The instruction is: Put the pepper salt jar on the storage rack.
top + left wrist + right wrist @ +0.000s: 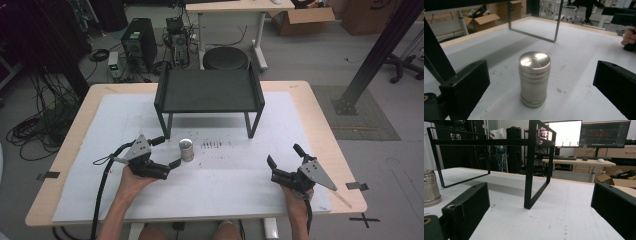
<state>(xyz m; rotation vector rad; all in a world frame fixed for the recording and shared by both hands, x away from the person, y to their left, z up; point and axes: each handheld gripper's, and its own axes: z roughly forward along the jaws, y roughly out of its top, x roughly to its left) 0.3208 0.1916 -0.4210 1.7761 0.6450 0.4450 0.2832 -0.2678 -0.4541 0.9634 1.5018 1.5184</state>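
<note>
high view | left gripper (167,151) wide, flanking tin (186,149) untouched | right gripper (285,157) wide, apart

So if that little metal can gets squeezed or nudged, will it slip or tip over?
The can looks like smooth, shiny metal, so it is probably stiff and may be a bit slippery between the left gripper's open jaws. It stands upright and is taller than wide, so a push near the top might tip it. Once on its round side, it would likely roll.
</note>
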